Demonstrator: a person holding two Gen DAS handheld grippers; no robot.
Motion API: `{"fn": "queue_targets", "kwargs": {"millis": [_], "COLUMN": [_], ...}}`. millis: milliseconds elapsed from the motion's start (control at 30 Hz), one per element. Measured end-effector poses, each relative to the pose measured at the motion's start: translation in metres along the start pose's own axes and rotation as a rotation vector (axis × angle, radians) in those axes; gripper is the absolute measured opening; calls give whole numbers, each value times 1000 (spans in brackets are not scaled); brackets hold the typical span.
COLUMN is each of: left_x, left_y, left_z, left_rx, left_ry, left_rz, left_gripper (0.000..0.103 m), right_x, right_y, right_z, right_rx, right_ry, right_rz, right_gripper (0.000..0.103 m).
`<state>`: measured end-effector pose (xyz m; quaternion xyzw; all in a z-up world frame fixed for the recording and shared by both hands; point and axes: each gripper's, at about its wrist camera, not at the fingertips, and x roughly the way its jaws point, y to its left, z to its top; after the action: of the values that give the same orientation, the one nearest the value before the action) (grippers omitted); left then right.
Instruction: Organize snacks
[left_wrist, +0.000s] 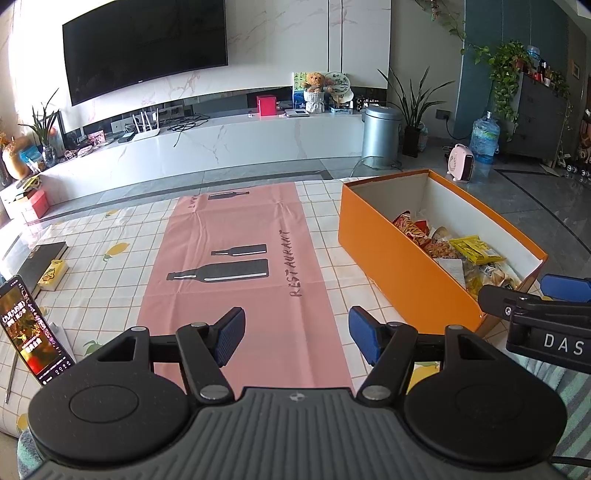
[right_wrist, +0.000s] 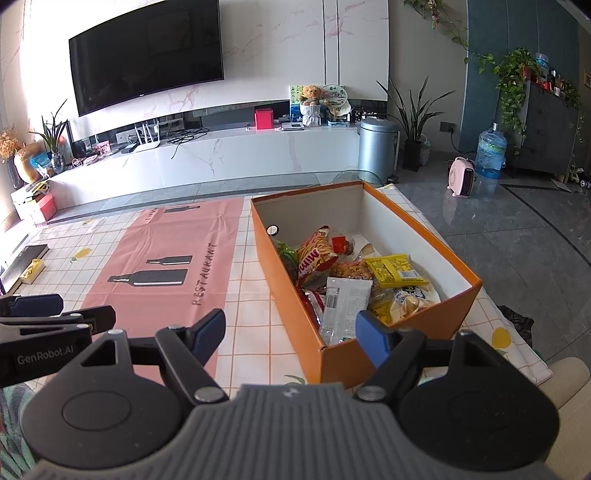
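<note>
1. Step in hand, as I judged it: the packing looked done or close to it. Every snack I could see lay inside the orange box (right_wrist: 399, 334); none was on the pink mat (left_wrist: 236, 280) or the checked cloth (right_wrist: 255, 306) around it.

2. My left gripper (left_wrist: 295, 334) stood with its jaws wide apart and nothing between them, hanging over the near end of the mat.

3. My right gripper (right_wrist: 291, 338) was likewise spread and empty, poised over the near left corner of the box; its right pad overlapped that rim in view (contact I could not tell).

4. Contents: red snack bag (right_wrist: 316, 256) toward the far left of the heap, yellow packet (right_wrist: 397, 269) to the right, white packet (right_wrist: 343, 306) nearest my right jaws, a pale bag (right_wrist: 410, 301) under the yellow one. The far end of the box was bare.

5. The box sat on the cloth just right of the mat, well apart from my left jaws and directly ahead of my right.

6. Next move, my guess: if tidying goes on, the right jaws reach down past the near rim for the white packet; otherwise both back off.

7. Off to the left, a phone (left_wrist: 31, 328) stood propped, not part of the job.
</note>
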<state>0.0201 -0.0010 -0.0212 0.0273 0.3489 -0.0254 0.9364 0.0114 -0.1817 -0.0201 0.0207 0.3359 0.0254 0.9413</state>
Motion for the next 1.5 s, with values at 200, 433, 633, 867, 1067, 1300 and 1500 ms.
{"fn": "queue_targets", "kwargs": {"millis": [200, 433, 633, 867, 1067, 1300, 1500], "left_x": [0, 0, -1, -2, -3, -5, -11], "left_y": [-1, 0, 1, 0, 0, 3, 9], "left_z": [0, 0, 1, 1, 2, 3, 4], "left_rx": [2, 1, -8, -4, -6, -8, -11], "left_ry": [5, 9, 14, 18, 20, 19, 0], "left_rz": [6, 9, 4, 6, 0, -5, -19], "left_gripper": [76, 76, 76, 76, 76, 76, 76], "right_x": [2, 3, 4, 4, 5, 3, 2], "right_y": [-2, -2, -3, -2, -1, 3, 8], "right_z": [0, 0, 0, 0, -1, -1, 0], "right_rx": [3, 2, 1, 1, -1, -10, -23], "right_ry": [5, 8, 9, 9, 12, 14, 17], "right_rz": [1, 1, 4, 9, 12, 15, 13], "right_gripper": [75, 76, 76, 77, 78, 78, 78]}}
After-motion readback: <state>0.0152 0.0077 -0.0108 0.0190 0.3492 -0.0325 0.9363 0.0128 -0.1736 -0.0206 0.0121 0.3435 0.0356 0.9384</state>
